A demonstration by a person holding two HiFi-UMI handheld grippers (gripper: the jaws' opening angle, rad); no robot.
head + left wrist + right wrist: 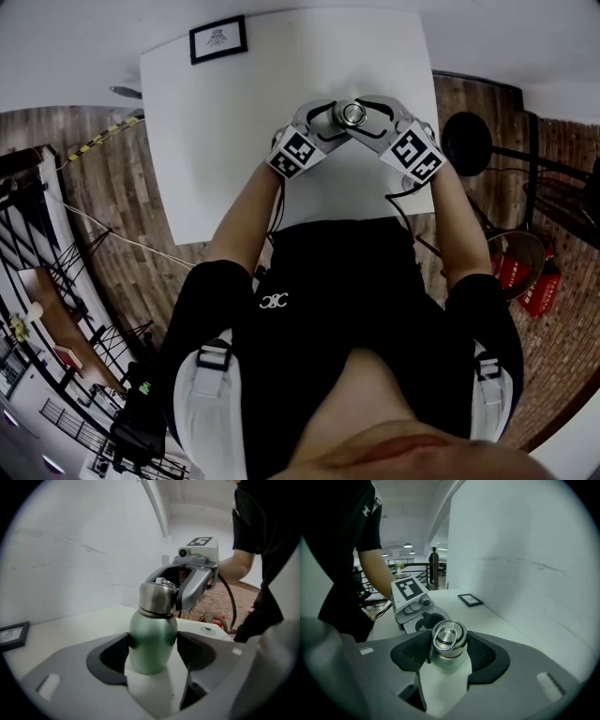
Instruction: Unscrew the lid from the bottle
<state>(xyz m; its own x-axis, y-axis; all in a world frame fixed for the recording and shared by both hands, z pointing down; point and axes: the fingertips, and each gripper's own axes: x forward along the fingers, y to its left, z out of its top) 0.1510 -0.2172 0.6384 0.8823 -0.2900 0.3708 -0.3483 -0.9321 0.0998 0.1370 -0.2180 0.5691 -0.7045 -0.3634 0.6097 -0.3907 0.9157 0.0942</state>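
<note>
A green metal bottle (150,641) with a steel lid (157,597) stands upright on the white table (234,150). From above, the lid (352,114) shows between both grippers. My left gripper (153,643) reaches in low, and its dark pads (112,656) press both sides of the green body. My right gripper (449,644) sits higher; its pads (480,653) clamp the ring-topped lid (449,637). In the head view, the left gripper (326,125) and the right gripper (375,120) meet at the bottle near the table's right side.
A small black picture frame (218,39) lies at the table's far left corner. A black round stool (466,142) and red items (525,277) stand on the wooden floor to the right. A white wall lies beyond the table's far edge.
</note>
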